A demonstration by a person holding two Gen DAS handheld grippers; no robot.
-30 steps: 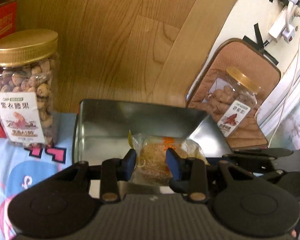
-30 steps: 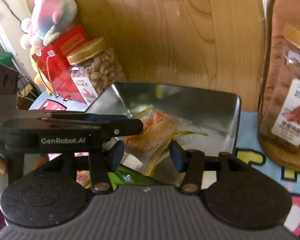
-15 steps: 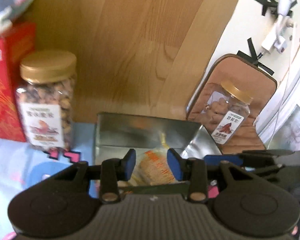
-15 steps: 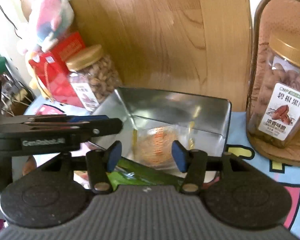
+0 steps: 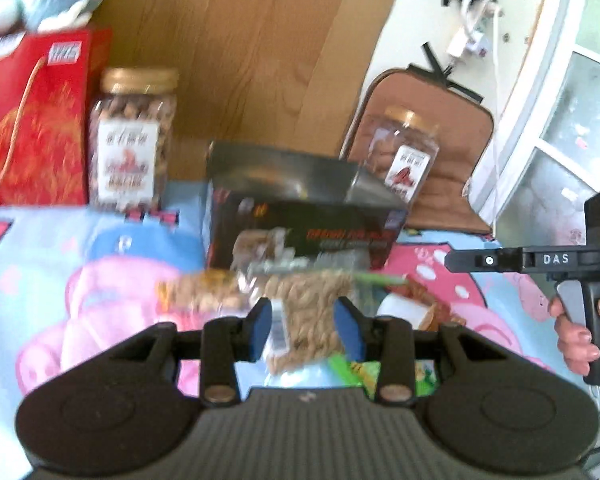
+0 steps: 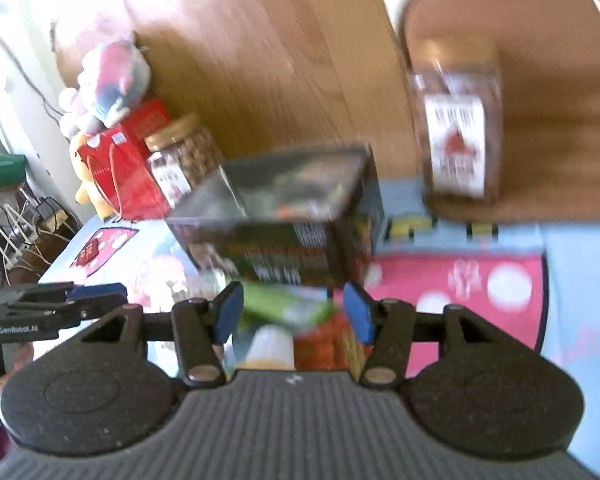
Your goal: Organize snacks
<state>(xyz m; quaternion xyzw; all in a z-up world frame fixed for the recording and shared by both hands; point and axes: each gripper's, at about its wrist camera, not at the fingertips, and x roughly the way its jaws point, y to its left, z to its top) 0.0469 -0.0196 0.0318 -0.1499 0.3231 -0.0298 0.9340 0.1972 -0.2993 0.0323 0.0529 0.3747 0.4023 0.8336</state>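
A black snack tin (image 5: 300, 236) stands open-topped on the cartoon cloth, also blurred in the right wrist view (image 6: 280, 248). Several snack packets lie heaped in front of it. My left gripper (image 5: 304, 328) hovers open above a brown nut-brittle packet (image 5: 306, 300), its blue pads clear of the wrapper. My right gripper (image 6: 290, 312) is open wider, over a green packet (image 6: 288, 306) and an orange packet (image 6: 324, 340). The right gripper's side (image 5: 520, 260) shows at the left wrist view's right edge, held by a hand (image 5: 576, 332).
A gold-lidded nut jar (image 5: 134, 140) and a red gift box (image 5: 32, 120) stand left of the tin. Another nut jar (image 5: 404, 152) leans on a brown cushion (image 5: 452, 160) to the right. A wooden board (image 5: 260, 60) backs the scene. A plush toy (image 6: 112, 76) sits on the red box.
Both grippers have pulled back from above the tin's open inside. The tin's front wall and the packets lying before it have come into view. Both views are blurred by motion.
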